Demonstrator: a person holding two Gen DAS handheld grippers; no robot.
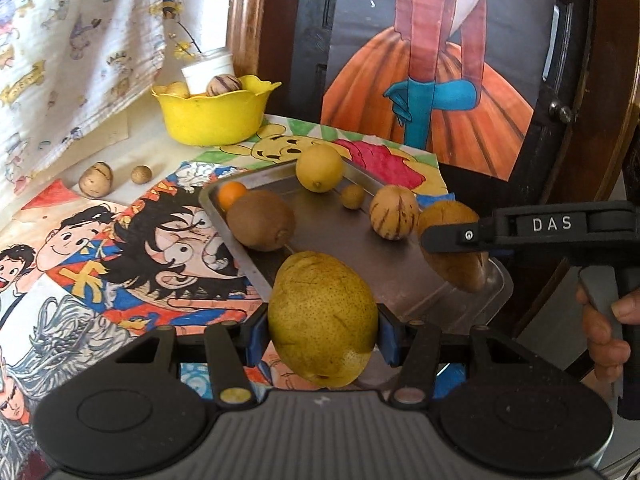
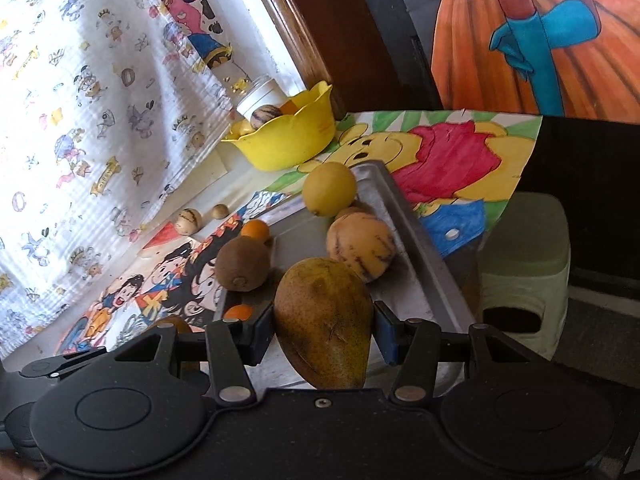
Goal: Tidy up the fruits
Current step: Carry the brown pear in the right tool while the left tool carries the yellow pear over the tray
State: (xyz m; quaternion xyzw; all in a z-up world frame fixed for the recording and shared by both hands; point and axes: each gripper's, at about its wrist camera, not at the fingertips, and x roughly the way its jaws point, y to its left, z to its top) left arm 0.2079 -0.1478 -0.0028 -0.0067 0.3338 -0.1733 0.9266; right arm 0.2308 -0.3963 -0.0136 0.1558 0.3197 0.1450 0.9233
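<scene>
Now both grippers carry fruit over the near end of the shallow brushed-steel tray, and the coming move turns on how each fruit hangs relative to that tray. The left gripper has its blue pads clamped on the flanks of a large yellow-green speckled pear, whose long axis runs forward and slightly down, away from the camera, its far end just over the tray's near rim. The right gripper likewise grips a duller, brown-green tapered pear, narrow end pointing out over the tray floor. Seen from the left wrist, this right-hand fruit hangs over the tray's near right corner, so the right hand looks nearer to a free spot.

On the tray lie a fuzzy brown kiwi, a smooth round yellow lemon, a pale striped melon-like fruit, a small glossy orange citrus and a little tan ball-shaped fruit. The tray's smooth metal and the fruits' rounded forms suggest things will roll readily if set down carelessly. Farther back, a scalloped yellow plastic bowl holds more fruit, and two small fruits sit loose on the paper drawings beside it.
</scene>
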